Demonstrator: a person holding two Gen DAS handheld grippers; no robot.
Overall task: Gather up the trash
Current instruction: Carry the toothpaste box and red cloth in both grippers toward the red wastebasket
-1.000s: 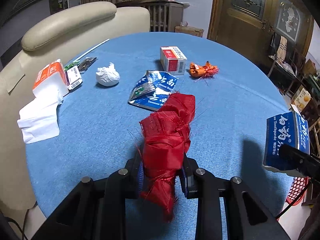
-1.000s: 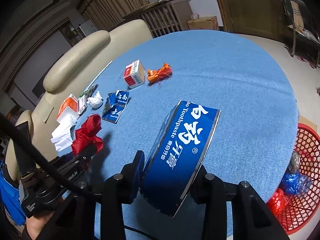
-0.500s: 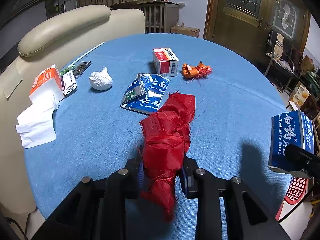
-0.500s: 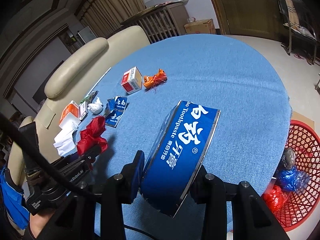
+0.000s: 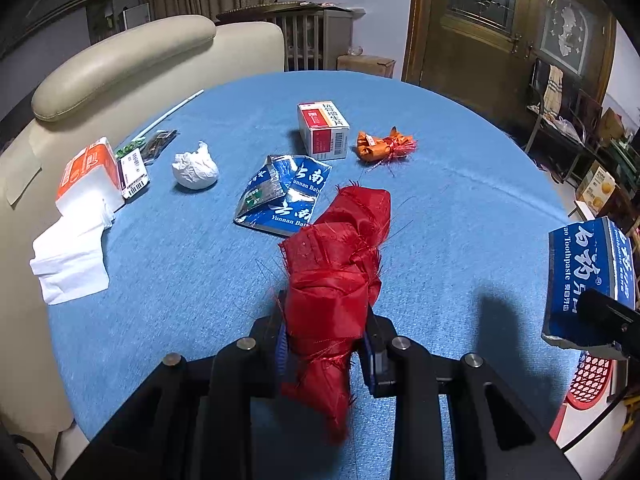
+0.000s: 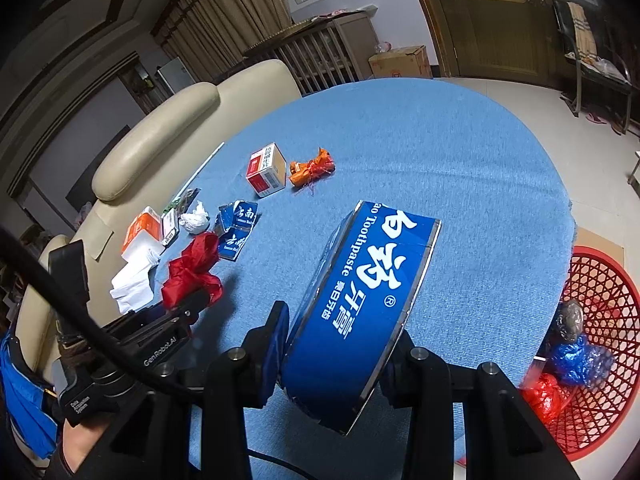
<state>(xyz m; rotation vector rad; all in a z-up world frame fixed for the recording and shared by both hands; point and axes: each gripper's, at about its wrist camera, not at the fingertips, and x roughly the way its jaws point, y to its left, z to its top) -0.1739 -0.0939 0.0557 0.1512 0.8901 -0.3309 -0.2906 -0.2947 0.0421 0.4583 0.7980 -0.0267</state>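
My left gripper (image 5: 325, 350) is shut on a crumpled red cloth bundle (image 5: 336, 276), held above the blue round table (image 5: 460, 216). My right gripper (image 6: 340, 344) is shut on a blue toothpaste box (image 6: 368, 300), which also shows at the right edge of the left wrist view (image 5: 588, 280). A red mesh basket (image 6: 604, 320) with some trash in it stands on the floor right of the table. On the table lie a torn blue wrapper (image 5: 284, 196), a white paper ball (image 5: 195, 166), a red-and-white box (image 5: 323, 130) and an orange wrapper (image 5: 384, 146).
A tissue pack (image 5: 86, 174) with loose white tissues (image 5: 72, 260), a small label card (image 5: 134, 172) and a thin white stick (image 5: 172, 112) lie at the table's left. A cream sofa (image 5: 120, 60) borders the left side. A wooden door (image 5: 480, 20) is behind.
Both grippers have pulled back and risen a little with their loads; the table items look farther away. More of the red basket shows in the right wrist view.
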